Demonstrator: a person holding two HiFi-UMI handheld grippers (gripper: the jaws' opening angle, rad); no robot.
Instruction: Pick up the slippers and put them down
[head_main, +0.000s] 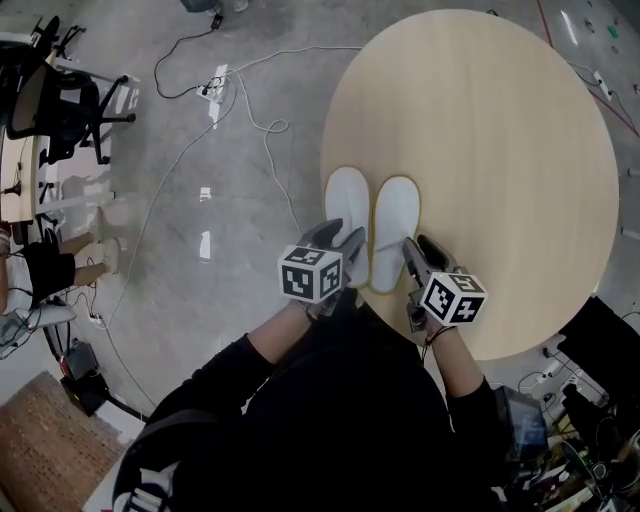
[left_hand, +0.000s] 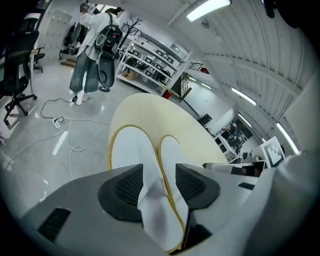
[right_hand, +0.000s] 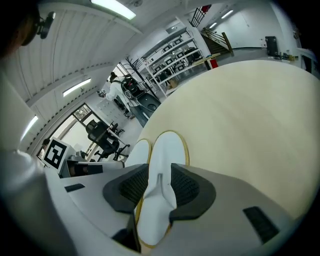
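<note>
Slippers (head_main: 372, 262), a white pair with yellow rims, are lying flat side by side on a round table (head_main: 500, 140), toes pointing away from the person and heels toward them.

The left gripper (head_main: 341, 240) is standing with its jaws wide apart around the heel of the left slipper (head_main: 347, 200). In the left gripper view the left gripper (left_hand: 159, 176) is showing clear table-side room at one pad, and the white upper is lying loose between the pads. The right gripper (head_main: 420, 252) is sitting at the heel of the right slipper (head_main: 395, 220). In the right gripper view the right gripper (right_hand: 159, 182) is holding its jaws partly apart, with a raised fold of the white upper standing free between the pads, not squeezed.

Nothing else is sitting on the table, so nothing is blocking either gripper. On the floor to the left, white cables (head_main: 265, 130) are trailing past the table. A black office chair (head_main: 60, 100) is standing further left, and a brown rug (head_main: 40, 440) is lying at the lower left corner. In the left gripper view a person (left_hand: 87, 55) is standing far off, in front of shelves (left_hand: 150, 60).

The left slipper is lying just beside the table's left rim, and both heels are near the rim closest to the person. Bare tabletop is spreading wide ahead and to the right.

Each slipper is stretching forward from its gripper, heel between the jaws and toe well beyond them.
</note>
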